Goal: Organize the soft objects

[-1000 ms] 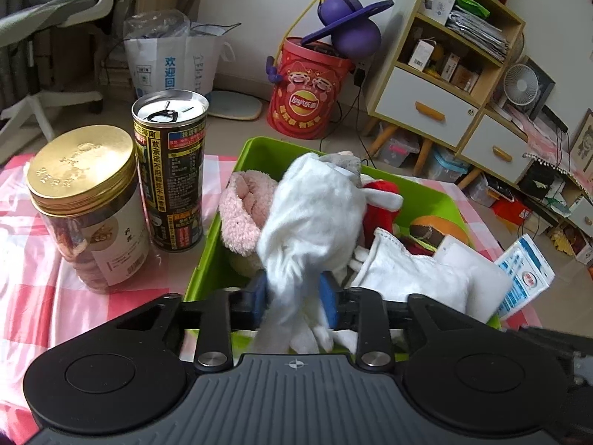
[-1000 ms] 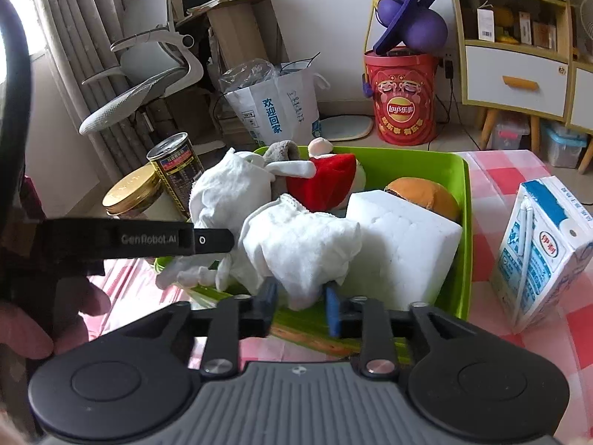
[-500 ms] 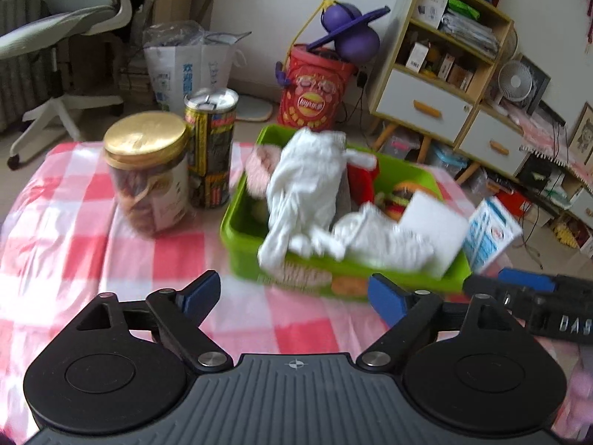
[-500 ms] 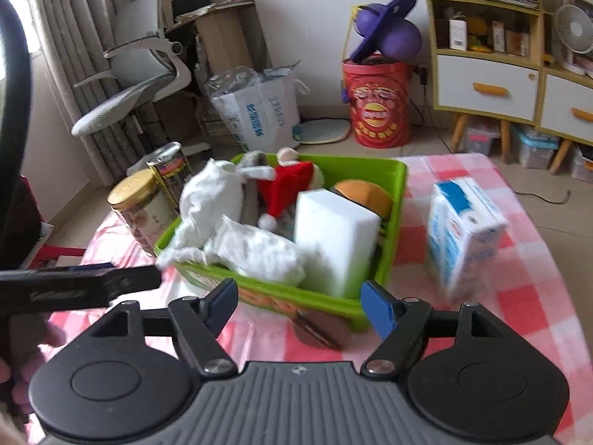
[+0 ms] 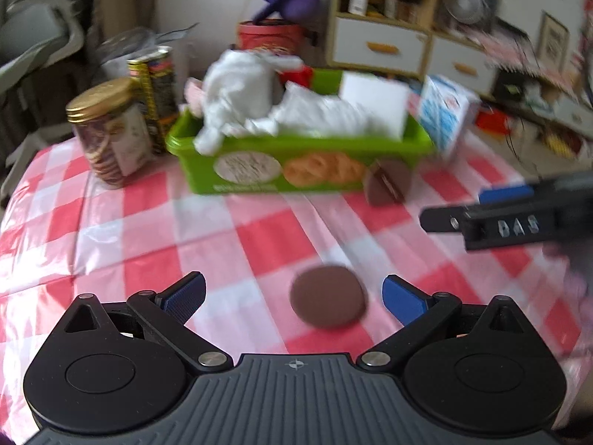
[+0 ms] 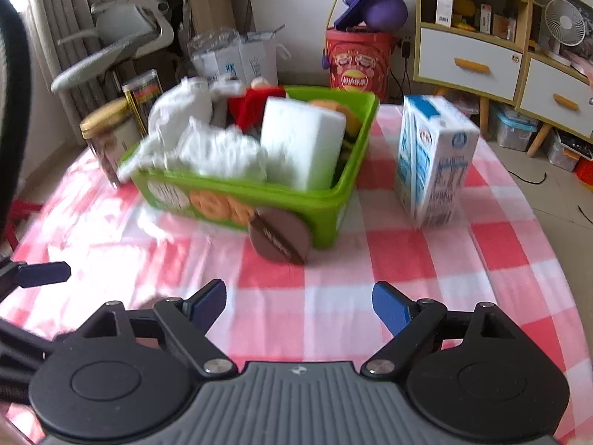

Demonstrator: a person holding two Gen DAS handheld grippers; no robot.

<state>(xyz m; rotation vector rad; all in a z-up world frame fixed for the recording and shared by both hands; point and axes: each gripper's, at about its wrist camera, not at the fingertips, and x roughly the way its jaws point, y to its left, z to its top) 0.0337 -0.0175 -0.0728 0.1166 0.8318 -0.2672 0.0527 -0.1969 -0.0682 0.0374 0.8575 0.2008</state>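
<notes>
Nearing completion | soft items in green bin (image 6: 344,185) | left gripper (image 5: 292,293), right gripper (image 6: 298,306): jaws apart, empty | brown discs (image 5: 328,295) outside.

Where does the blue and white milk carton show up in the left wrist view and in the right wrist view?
Left wrist view: the milk carton stands upper right, partly behind the green bin's right end.
Right wrist view: the milk carton stands right of centre, apart from the green bin.
Shared landmark: the white foam block in the bin, at the end nearest the carton.
</notes>
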